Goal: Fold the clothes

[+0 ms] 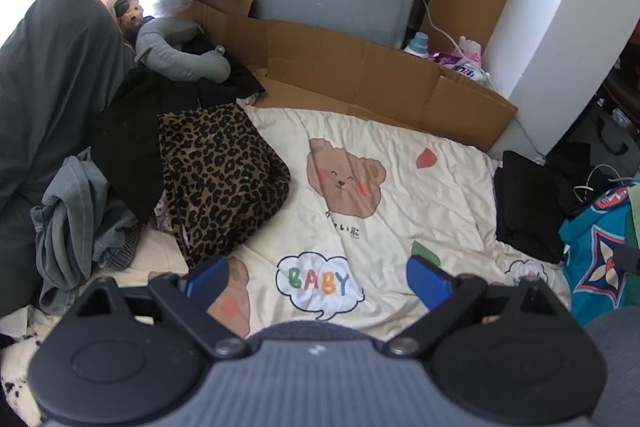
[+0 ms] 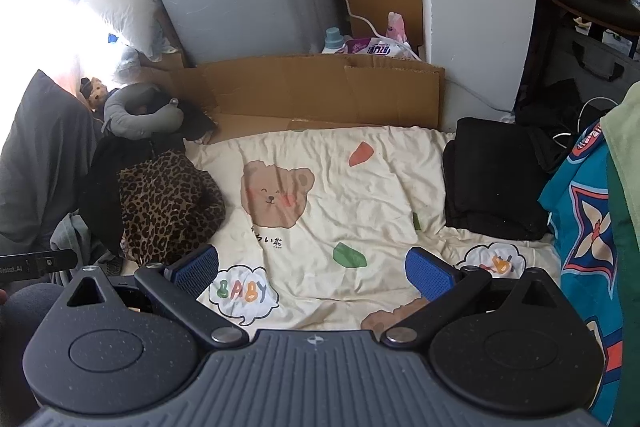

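Both grippers, left (image 1: 318,277) and right (image 2: 312,273), hung empty with fingers spread; leopard garment (image 1: 222,179) lay beyond the left fingers, folded black clothes (image 2: 494,183) beyond the right fingers.

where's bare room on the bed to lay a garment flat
The open patch is the middle of the cream bear-print sheet, between the leopard-print garment and the folded black stack. The left side is crowded with heaped clothes; cardboard borders the far edge.
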Tool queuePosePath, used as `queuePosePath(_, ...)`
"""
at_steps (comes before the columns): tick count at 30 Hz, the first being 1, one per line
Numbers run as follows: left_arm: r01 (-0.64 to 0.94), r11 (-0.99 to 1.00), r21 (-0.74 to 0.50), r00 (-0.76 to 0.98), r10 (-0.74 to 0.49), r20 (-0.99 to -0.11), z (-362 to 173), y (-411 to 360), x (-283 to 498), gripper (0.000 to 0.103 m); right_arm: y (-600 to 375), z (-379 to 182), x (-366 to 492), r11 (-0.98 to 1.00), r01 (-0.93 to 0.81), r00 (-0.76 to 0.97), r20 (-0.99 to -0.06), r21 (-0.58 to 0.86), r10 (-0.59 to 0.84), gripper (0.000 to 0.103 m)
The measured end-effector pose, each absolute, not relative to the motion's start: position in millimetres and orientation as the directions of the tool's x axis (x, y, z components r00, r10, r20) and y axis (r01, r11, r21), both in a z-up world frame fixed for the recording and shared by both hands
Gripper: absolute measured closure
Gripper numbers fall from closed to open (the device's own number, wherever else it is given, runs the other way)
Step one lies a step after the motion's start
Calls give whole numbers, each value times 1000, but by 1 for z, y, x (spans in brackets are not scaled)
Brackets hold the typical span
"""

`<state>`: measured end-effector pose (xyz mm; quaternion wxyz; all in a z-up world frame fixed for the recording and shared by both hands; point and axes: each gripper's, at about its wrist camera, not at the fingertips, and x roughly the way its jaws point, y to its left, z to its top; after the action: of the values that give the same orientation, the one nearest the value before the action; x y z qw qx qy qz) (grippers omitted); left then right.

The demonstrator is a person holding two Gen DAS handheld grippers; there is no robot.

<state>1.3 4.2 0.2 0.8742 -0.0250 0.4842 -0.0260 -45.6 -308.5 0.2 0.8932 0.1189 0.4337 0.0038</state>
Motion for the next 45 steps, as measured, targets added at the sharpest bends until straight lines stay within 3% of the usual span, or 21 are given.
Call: queuePosePath(45, 6, 996, -89, 525, -79, -847, 2, 7, 1, 6, -306, 1, -43, 979, 112, 617, -784, 172, 67, 0)
